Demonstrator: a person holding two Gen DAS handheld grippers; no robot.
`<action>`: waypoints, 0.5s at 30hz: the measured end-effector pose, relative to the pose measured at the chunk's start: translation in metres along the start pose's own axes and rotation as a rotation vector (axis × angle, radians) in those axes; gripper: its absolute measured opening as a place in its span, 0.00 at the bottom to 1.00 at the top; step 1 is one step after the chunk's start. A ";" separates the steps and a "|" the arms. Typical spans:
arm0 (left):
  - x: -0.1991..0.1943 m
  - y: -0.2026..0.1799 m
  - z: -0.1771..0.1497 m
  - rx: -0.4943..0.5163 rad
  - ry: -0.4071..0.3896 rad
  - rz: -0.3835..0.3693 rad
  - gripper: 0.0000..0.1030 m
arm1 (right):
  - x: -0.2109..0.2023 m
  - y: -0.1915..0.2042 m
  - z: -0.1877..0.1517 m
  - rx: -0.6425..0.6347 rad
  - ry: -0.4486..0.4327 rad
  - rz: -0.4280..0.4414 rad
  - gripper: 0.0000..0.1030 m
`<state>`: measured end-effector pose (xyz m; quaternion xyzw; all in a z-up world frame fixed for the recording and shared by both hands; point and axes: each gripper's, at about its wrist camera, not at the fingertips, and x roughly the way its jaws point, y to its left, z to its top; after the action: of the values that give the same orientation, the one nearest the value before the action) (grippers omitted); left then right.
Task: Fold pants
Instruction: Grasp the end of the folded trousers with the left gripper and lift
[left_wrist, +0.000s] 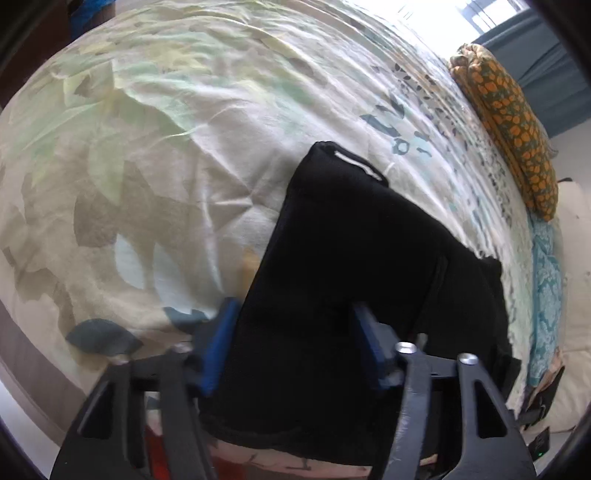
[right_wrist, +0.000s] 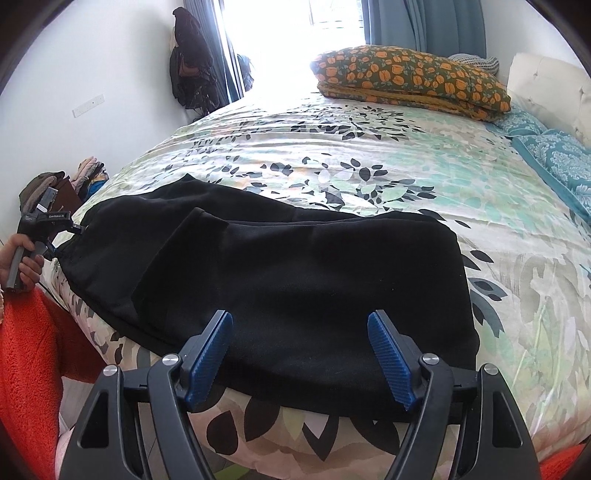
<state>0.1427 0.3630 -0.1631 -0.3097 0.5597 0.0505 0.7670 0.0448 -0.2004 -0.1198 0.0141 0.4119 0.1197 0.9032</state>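
Black pants (right_wrist: 295, 266) lie folded lengthwise across the near edge of a floral bedspread (right_wrist: 369, 166). My right gripper (right_wrist: 299, 325) is open, its blue pads just above the near end of the pants, touching nothing. In the left wrist view my left gripper (left_wrist: 295, 314) is open, with the pants (left_wrist: 351, 240) lying between its blue fingers (left_wrist: 221, 332); a white label shows at the far end. The left gripper also shows in the right wrist view (right_wrist: 72, 238), held by a hand at the pants' left end.
An orange-flowered folded blanket (right_wrist: 413, 77) and teal pillows (right_wrist: 554, 155) lie at the head of the bed. A white headboard (right_wrist: 546, 81) stands at right. Clothes hang by the window (right_wrist: 192, 66). A clothes pile (right_wrist: 66, 181) sits at left. An orange fleece sleeve (right_wrist: 33, 350) is near.
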 end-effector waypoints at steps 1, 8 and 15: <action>-0.009 0.000 -0.001 -0.027 -0.016 0.005 0.17 | -0.001 -0.002 0.000 0.007 -0.004 0.002 0.74; -0.055 -0.025 -0.026 -0.048 -0.120 -0.091 0.11 | -0.002 -0.009 0.001 0.047 -0.016 0.010 0.77; -0.091 -0.102 -0.062 0.059 -0.160 -0.293 0.10 | -0.002 -0.005 0.006 0.071 -0.013 0.064 0.77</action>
<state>0.1011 0.2730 -0.0511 -0.3601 0.4468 -0.0537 0.8172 0.0494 -0.2052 -0.1148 0.0602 0.4092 0.1337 0.9006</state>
